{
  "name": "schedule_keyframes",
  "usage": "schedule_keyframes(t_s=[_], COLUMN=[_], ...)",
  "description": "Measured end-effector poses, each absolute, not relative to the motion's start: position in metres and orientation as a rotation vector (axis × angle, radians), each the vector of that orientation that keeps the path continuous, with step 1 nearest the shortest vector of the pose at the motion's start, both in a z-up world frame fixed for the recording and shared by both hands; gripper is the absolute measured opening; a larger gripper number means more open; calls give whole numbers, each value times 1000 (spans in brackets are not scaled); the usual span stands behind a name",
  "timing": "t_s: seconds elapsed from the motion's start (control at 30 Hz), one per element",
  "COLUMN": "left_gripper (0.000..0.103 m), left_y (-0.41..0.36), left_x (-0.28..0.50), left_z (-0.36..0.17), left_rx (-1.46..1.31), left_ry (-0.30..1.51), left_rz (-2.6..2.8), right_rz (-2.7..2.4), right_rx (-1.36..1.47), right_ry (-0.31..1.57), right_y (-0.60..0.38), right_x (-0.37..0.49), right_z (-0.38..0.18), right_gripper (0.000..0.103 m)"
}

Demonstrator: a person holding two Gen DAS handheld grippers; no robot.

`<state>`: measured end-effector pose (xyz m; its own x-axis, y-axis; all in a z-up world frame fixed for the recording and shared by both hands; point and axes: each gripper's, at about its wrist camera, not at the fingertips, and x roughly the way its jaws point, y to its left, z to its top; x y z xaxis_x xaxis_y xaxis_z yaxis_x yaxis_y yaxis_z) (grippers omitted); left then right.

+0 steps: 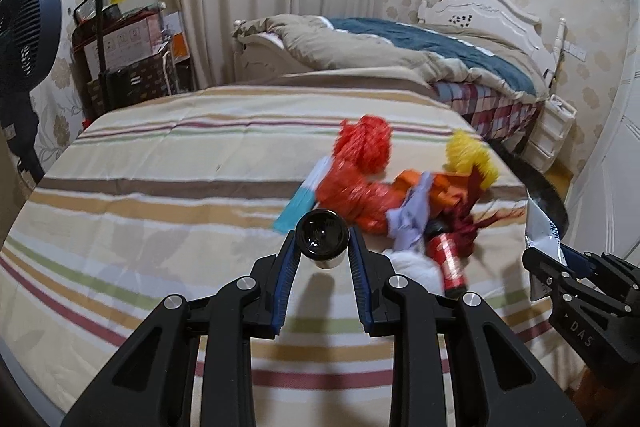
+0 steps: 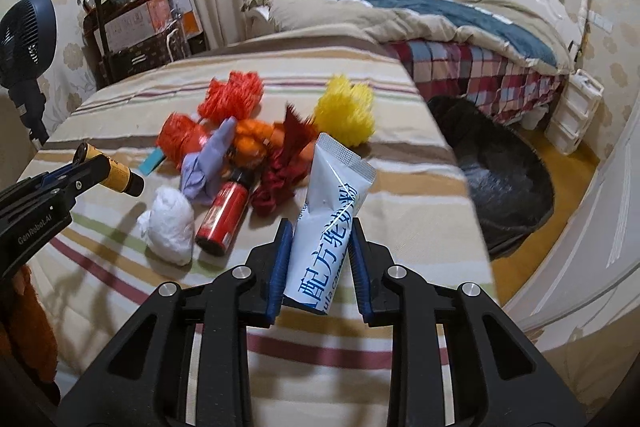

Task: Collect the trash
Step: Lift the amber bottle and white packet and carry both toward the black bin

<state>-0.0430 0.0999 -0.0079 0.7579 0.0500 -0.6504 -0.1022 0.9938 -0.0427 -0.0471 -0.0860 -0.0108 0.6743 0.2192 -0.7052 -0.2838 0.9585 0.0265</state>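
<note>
Item: trash collection, part done.

Held, left gripper (image 1: 323, 247): a small bottle (image 1: 323, 239), black cap toward the lens, yellow body as seen in the right wrist view (image 2: 118, 177). The fingers (image 1: 289, 267) are clamped on it at either side, and it is lifted clear of the bench (image 1: 140, 187).

Held, right gripper (image 2: 320, 259): a white sachet (image 2: 328, 219) with blue print, upright between the fingers (image 2: 280, 259), which are closed on its lower half; its crimped top stands above the fingertips. In the left wrist view its top edge (image 1: 540, 227) is seen at the far right.

Still lying on the striped cloth of the bench, ahead of both pairs of fingers:
- red can (image 2: 224, 215), on its side, just ahead and left of the right fingers
- white wad (image 2: 168, 223), touching or just beside the can, left of it
- lilac scrap (image 2: 204, 167), beyond the can
- dark red tangle (image 2: 280, 179), right of the can
- orange mesh pieces (image 2: 232, 95), farther ahead
- yellow mesh (image 2: 344, 111), farthest right of the heap
- teal card (image 2: 152, 163), partly under the heap

Receptacle: a black bag (image 2: 504, 163) lies open on the floor, right of the bench and well right of the right fingers. Its contents cannot be made out.

Judgement: two pieces are in hand and not yet dropped; at least seven remain on the bench. The greater part of the task is judged to be left.
</note>
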Motion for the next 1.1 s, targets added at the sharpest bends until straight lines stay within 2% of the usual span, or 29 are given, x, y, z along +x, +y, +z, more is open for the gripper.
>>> schedule_keyframes(t_s=[0.63, 1.1], left_gripper=[28, 28], left_y=[24, -20], left_x=[26, 57], left_z=[10, 5], left_rx=[-33, 21], left_ry=[663, 685], left_rz=[-59, -110], right_rz=[150, 117], right_rx=[-14, 33], right_ry=[707, 718], right_y=[-154, -187], right_x=[17, 43], right_z=[15, 8], right_gripper=[28, 28])
